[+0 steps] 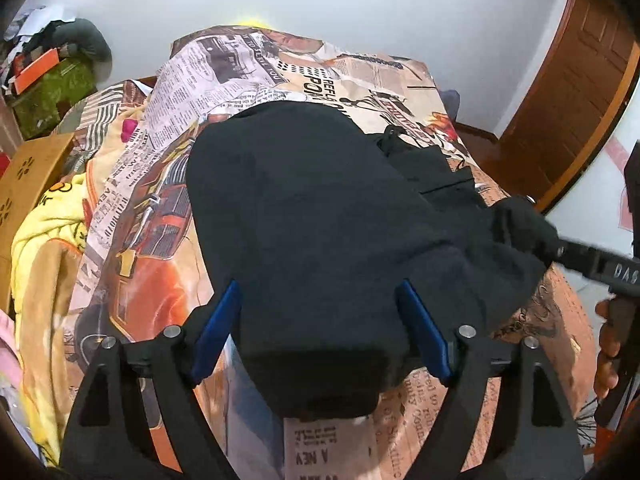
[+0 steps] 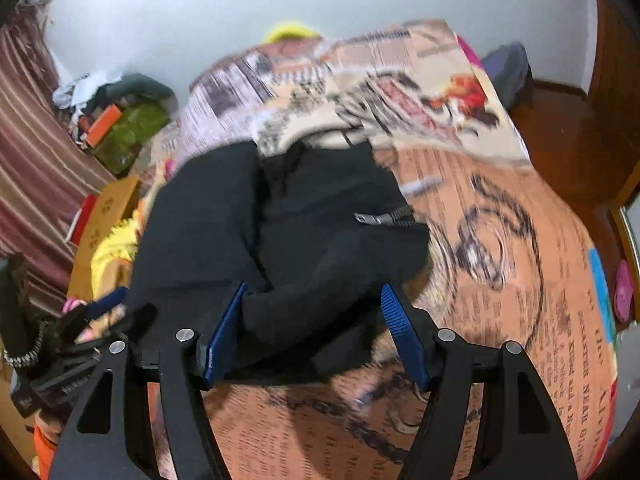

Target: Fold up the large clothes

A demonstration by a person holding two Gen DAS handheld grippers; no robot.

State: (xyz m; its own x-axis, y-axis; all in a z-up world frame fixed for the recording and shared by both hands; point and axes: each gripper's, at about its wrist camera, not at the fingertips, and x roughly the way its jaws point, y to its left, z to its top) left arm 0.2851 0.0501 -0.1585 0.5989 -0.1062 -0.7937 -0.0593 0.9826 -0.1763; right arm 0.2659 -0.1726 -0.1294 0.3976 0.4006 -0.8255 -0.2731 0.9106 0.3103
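A large black garment (image 1: 312,208) lies lengthwise on the newspaper-print bedsheet (image 1: 160,240). My left gripper (image 1: 320,312) stands open over its near end, with the cloth between the blue pads (image 1: 218,328) but clear of them. In the right wrist view, a bunched fold of the garment (image 2: 320,264) fills the gap between the pads of my right gripper (image 2: 314,312), which is shut on it. A zipper (image 2: 384,218) shows on the cloth just beyond. In the left wrist view, that fold is raised at the garment's right edge, at the tip of the right tool's black frame (image 1: 600,266).
A yellow blanket (image 1: 36,248) and a cardboard box (image 1: 28,172) crowd the bed's left side. Piled clutter (image 1: 52,64) sits at the far left, a wooden door (image 1: 568,100) at the right. A hand (image 1: 608,344) holds the right tool. A striped curtain (image 2: 28,160) hangs at the left.
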